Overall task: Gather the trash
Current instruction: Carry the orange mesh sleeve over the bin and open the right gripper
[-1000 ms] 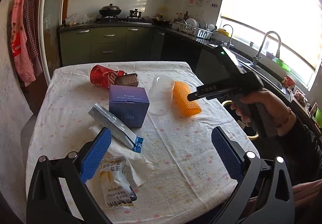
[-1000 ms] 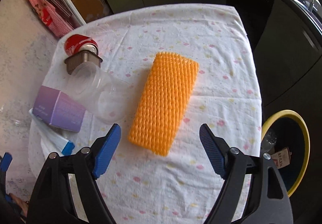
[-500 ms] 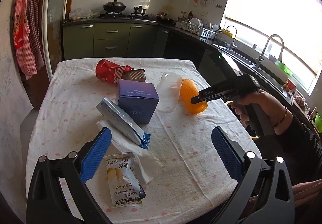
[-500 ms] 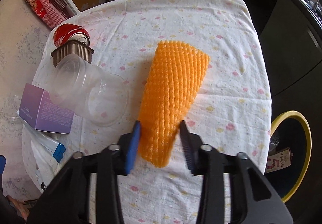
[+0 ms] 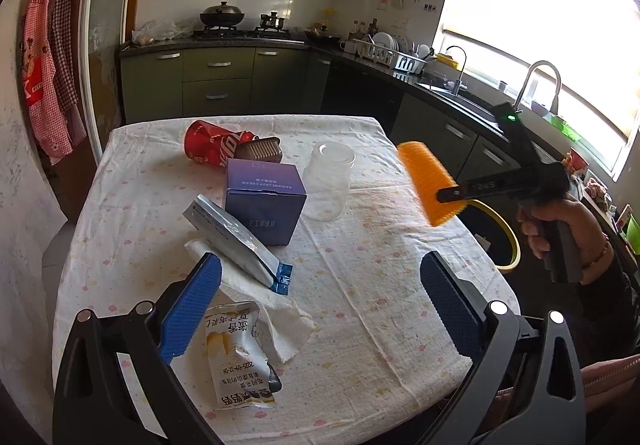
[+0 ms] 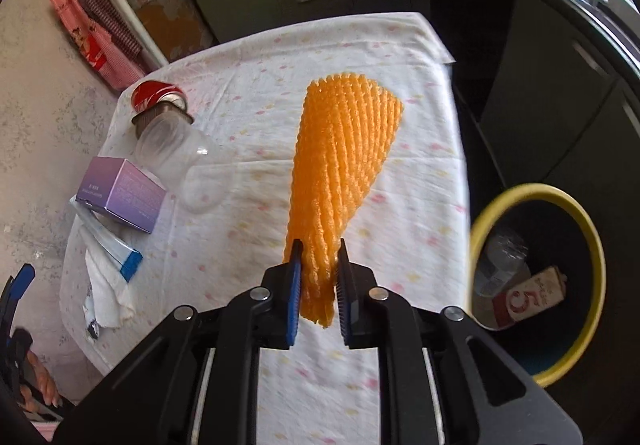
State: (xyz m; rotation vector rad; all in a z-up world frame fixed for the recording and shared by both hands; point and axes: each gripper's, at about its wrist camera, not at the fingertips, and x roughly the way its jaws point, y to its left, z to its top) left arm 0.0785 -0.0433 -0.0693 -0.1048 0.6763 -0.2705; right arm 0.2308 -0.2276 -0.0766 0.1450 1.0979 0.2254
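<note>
My right gripper [image 6: 318, 265] is shut on an orange foam net sleeve [image 6: 340, 165] and holds it in the air above the table's right side; it also shows in the left wrist view [image 5: 430, 181]. A yellow-rimmed bin [image 6: 538, 285] stands on the floor to the right of the table, with some trash inside. My left gripper [image 5: 316, 301] is open and empty above the table's near edge, over a snack wrapper [image 5: 236, 357] and a white tissue [image 5: 260, 297].
On the white tablecloth [image 5: 380, 285] lie a silver pouch [image 5: 236, 241], a purple box [image 5: 264, 205], a clear plastic cup [image 5: 328, 181], a red can [image 5: 212, 147] and a brown tray [image 5: 260, 151]. Kitchen counters and a sink run along the right.
My right gripper closed on the orange net sleeve and lifted it off the table toward the right. My left gripper stayed open and drew back a little.
</note>
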